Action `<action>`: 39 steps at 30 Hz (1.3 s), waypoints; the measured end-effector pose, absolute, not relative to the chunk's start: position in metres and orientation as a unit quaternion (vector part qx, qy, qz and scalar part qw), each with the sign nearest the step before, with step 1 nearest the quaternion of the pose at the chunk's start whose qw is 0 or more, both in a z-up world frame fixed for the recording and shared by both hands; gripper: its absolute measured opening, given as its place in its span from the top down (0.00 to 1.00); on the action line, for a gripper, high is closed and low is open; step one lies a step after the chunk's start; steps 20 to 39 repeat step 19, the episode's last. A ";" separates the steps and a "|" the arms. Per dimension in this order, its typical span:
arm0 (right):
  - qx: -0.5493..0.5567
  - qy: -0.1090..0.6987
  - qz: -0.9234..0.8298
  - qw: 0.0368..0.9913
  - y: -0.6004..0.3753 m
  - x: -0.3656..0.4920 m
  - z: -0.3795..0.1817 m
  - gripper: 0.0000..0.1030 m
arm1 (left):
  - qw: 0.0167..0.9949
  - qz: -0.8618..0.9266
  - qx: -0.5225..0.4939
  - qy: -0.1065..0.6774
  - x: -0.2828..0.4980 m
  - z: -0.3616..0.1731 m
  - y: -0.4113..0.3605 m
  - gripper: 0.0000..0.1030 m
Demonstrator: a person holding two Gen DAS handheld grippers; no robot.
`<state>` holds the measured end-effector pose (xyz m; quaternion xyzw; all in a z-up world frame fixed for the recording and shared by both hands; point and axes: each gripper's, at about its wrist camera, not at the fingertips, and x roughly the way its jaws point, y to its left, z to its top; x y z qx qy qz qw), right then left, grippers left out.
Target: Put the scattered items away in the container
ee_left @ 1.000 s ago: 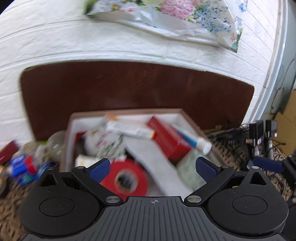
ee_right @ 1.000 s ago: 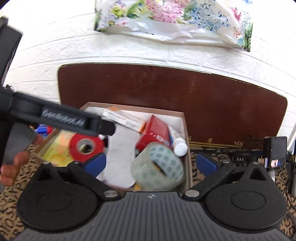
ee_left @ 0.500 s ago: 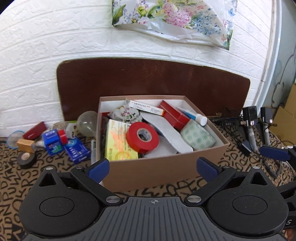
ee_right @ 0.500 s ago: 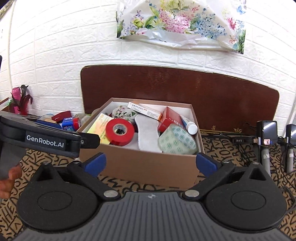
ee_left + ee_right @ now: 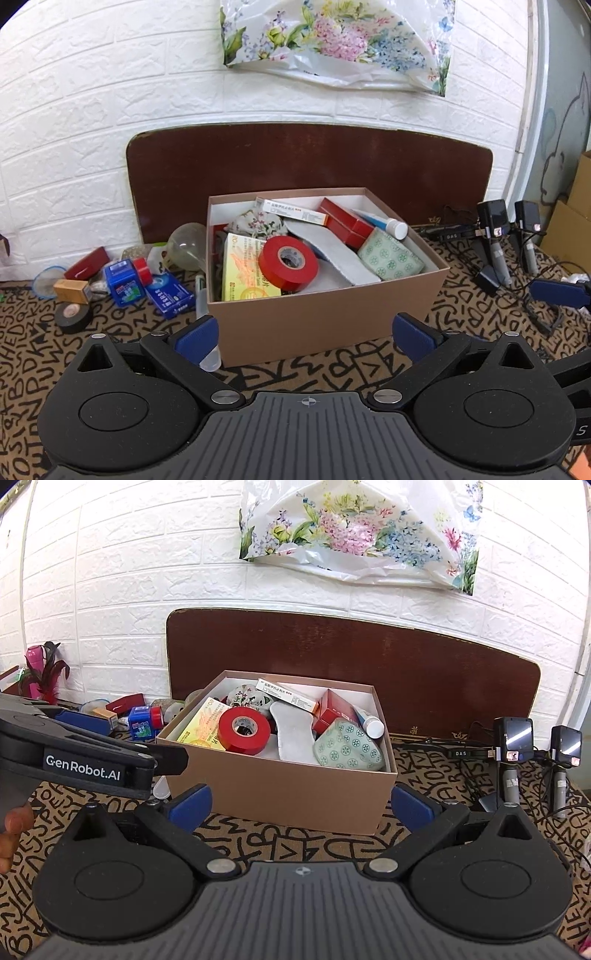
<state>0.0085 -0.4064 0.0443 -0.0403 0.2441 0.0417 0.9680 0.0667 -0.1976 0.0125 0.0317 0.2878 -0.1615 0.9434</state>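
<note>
1. Left wrist view: the left tongs [image 5: 306,336] are spread wide and empty, hanging in front of the box [image 5: 325,317], a stance that fits choosing a next pick.
2. Right tongs [image 5: 301,806] are likewise spread and empty, facing the box.
3. Red tape [image 5: 288,263] and a carton [image 5: 243,269] lie inside the box.
4. Loose items sit left of it on the counter [image 5: 48,354]: black tape [image 5: 73,316], blue packs [image 5: 123,282], a bulb [image 5: 186,242].
</note>
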 end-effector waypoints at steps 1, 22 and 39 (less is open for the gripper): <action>-0.041 0.245 0.040 0.968 -0.406 0.009 0.044 0.00 | 0.944 -0.160 0.034 0.287 0.067 0.012 -0.197 0.00; -0.045 0.262 0.038 0.963 -0.400 0.019 0.035 0.00 | 0.944 -0.159 0.056 0.284 0.070 0.004 -0.194 0.00; -0.045 0.262 0.038 0.963 -0.400 0.019 0.035 0.00 | 0.944 -0.159 0.056 0.284 0.070 0.004 -0.194 0.00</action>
